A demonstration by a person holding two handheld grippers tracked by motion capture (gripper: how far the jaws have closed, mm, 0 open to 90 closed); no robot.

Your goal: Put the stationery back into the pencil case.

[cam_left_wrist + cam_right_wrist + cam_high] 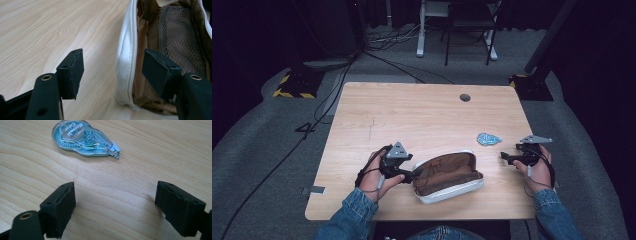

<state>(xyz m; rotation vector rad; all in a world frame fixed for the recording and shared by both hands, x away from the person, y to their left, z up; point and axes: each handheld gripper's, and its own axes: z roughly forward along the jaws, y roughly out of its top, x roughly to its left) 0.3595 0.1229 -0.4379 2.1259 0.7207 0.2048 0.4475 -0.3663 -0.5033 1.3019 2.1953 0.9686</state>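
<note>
A white pouch (447, 175) with a brown lining lies unzipped near the table's front edge. My left gripper (414, 172) is at its left end. In the left gripper view the left gripper (112, 56) is open and straddles the pouch's white rim (126, 57), one pad outside and one inside over the mesh pocket, with neither pressing on it. A blue see-through correction tape roller (488, 139) lies to the right of the pouch. My right gripper (503, 156) rests low on the wood. In the right gripper view the right gripper (115, 188) is open and empty, with the roller (82, 138) just beyond it.
The wooden table (412, 115) has a round cable hole (465, 97) near its far edge. Beyond the table, cables run across the grey floor, and a chair and desk legs (462, 30) stand at the back.
</note>
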